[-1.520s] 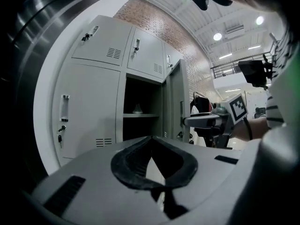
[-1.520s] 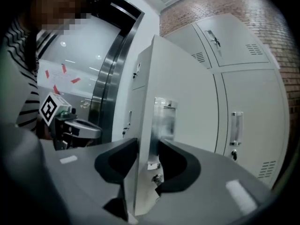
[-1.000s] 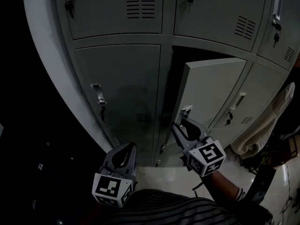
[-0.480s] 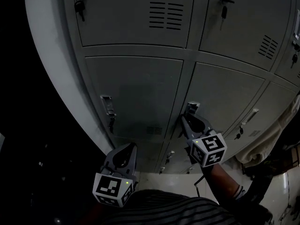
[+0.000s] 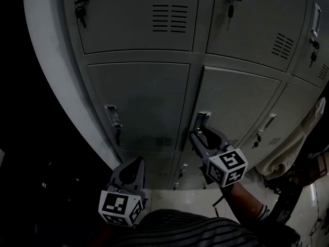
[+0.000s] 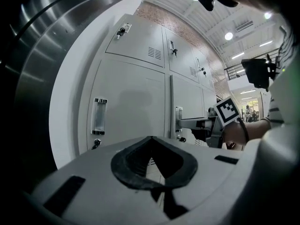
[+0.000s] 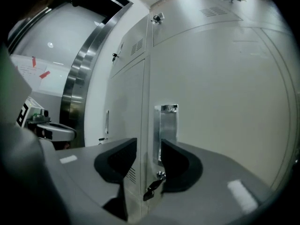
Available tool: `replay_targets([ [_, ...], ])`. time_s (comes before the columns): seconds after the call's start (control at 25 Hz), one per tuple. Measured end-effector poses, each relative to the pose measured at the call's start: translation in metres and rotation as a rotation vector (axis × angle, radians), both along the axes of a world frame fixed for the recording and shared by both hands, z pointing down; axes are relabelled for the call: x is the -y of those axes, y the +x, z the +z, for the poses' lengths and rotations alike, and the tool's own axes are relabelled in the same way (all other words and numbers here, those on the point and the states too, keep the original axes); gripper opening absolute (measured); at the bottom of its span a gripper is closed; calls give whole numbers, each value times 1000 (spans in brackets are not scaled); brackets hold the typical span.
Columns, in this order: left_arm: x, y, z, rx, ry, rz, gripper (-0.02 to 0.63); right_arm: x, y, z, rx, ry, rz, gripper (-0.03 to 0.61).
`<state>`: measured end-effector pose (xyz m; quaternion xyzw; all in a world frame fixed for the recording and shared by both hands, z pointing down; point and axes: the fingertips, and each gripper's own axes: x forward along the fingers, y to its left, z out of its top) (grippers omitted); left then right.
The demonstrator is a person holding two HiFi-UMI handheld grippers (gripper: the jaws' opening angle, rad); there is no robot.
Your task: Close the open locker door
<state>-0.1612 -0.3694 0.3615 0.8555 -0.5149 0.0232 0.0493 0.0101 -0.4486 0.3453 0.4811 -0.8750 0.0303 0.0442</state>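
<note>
Already the locker door (image 5: pixel 241 104) lay flush with its neighbours. At its handle (image 5: pixel 202 118), the right gripper (image 5: pixel 198 133) had just opened its jaws, which stood apart with the handle lined up between them, ungripped. Well left of the handle, the left gripper (image 5: pixel 136 162) held its jaws together, empty.

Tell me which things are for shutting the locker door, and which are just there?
For the job: locker door, looks closed; its handle; right gripper, jaws have just been opening, nothing between them.

Just there: left gripper, shut, empty; next door's handle; key in an upper lock; pale cloth at the right.
</note>
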Motion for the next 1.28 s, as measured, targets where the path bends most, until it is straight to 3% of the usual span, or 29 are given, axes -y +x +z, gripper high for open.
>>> replay_targets([
  [0.36, -38, 18, 1, 1, -11, 33, 5, -30, 5, -6, -24, 26, -33, 158],
  [0.6, -47, 11, -7, 7, 19, 30, 5, -9, -3, -5, -77, 49, -38, 91],
  [0.72, -49, 1, -11, 6, 34, 19, 5, 11, 2, 4, -107, 23, 6, 89],
  [0.92, -48, -20, -11, 12, 37, -14, 5, 23, 12, 2, -107, 29, 87, 3],
  [1.12, -45, -26, -6, -5, 21, -29, 5, 22, 9, 1, -114, 38, 92, 13],
  [1.2, -46, -25, -2, -11, 10, -32, 5, 14, 9, -1, -87, 39, 91, 97],
  [1.28, -49, -24, 3, -12, -1, -39, 5, -5, 12, -10, -56, 65, 101, 112],
])
